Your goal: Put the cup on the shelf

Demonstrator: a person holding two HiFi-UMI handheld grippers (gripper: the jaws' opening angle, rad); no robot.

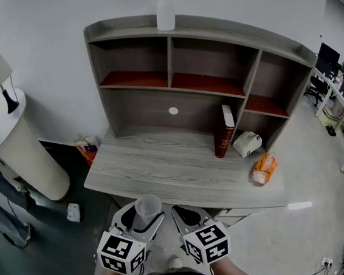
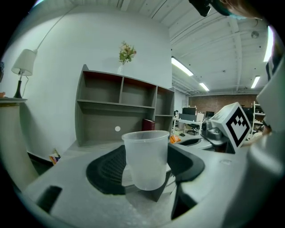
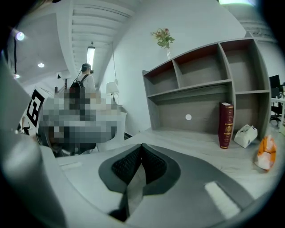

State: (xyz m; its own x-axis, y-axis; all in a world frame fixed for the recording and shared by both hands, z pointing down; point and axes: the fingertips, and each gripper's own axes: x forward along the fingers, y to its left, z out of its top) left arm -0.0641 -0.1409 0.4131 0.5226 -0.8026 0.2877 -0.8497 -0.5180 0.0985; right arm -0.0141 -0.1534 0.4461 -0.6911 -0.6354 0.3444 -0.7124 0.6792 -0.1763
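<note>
While the left hand-held gripper (image 1: pixel 139 221) clasps the clear plastic cup (image 1: pixel 147 208) upright between its pads, just short of the counter's (image 1: pixel 180 174) near edge, the right hand-held gripper (image 1: pixel 191 217) beside it is clenched on nothing. The shelf (image 1: pixel 207 84) stands well beyond. As I judge it, the thin cup could buckle or slip under an uneven squeeze, or clip a divider on entry.

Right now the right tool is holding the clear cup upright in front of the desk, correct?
No. The left tool holds the cup, as the left gripper view shows; the right tool is shut on nothing. The cup is upright in front of the desk.
</note>
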